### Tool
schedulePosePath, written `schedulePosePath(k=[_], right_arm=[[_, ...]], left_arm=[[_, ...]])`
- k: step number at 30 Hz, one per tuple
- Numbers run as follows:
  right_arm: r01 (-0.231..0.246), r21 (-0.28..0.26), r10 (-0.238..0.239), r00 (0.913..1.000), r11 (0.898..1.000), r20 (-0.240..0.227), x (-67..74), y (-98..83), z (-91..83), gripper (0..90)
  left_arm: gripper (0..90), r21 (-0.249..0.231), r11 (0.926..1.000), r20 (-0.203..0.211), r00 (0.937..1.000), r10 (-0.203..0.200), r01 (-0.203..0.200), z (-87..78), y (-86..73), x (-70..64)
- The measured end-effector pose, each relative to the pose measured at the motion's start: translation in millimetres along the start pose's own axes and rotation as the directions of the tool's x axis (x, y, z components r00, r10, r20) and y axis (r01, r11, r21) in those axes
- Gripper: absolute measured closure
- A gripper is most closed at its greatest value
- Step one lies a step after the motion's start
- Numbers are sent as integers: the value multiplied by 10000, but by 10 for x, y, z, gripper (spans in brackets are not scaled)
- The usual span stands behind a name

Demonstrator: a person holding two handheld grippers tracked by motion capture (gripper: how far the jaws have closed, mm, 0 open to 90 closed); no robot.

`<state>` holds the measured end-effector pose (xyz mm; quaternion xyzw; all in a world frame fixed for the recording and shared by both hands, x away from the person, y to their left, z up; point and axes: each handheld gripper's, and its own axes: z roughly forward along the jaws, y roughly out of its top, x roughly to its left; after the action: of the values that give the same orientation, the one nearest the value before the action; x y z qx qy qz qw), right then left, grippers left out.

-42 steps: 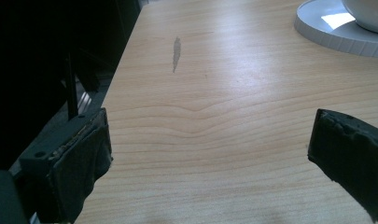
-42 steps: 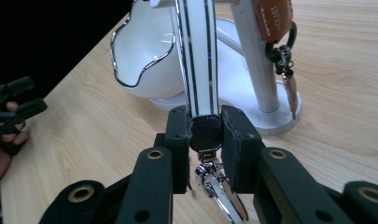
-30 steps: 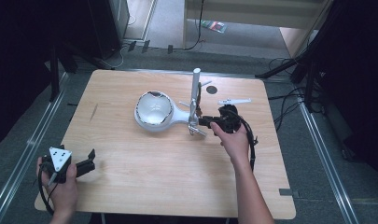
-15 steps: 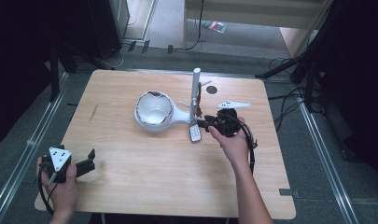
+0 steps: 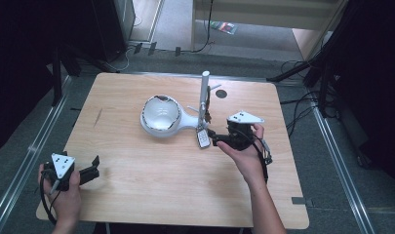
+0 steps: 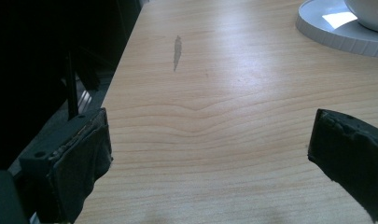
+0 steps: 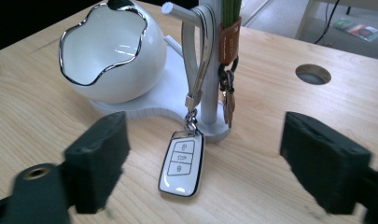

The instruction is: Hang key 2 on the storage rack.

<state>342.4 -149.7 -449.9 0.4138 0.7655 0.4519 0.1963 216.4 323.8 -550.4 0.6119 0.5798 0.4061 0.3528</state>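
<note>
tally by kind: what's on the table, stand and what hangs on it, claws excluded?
Stand with post and pegs: 1
White egg-shaped bowl: 1
White car key fob on a grey strap: 1
Green strap with brown tag and small keys: 1
Total: 4

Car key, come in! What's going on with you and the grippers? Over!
Right gripper open, just let go. Car key hangs by its strap from the stand's peg, bottom resting on table. Left gripper open, idle. Nothing blocking.
</note>
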Motion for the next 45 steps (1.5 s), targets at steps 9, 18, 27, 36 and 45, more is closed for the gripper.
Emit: schedulePosePath(k=[9,18,27,36,45], right_arm=[[-21,338,16,9999,9994,154,-2,-151,-73,0],[-146,443,124,9987,9989,484,-90,-340,-162,0],[-331,581,289,9969,9978,727,-189,-566,-263,0],[-663,594,595,9921,9960,1107,-296,-842,-387,5],[-812,570,723,9870,9951,1434,-377,-1001,-499,5]], left_arm=[[0,-20,10000,2,10000,-1,1,4,2,-1],[0,-69,10000,16,10000,-13,13,5,0,6],[0,-123,9999,36,10000,-34,35,3,-1,13],[0,-98,9999,36,10000,-19,20,2,-1,12],[0,-106,9999,57,10000,-76,77,-1,-2,16]])
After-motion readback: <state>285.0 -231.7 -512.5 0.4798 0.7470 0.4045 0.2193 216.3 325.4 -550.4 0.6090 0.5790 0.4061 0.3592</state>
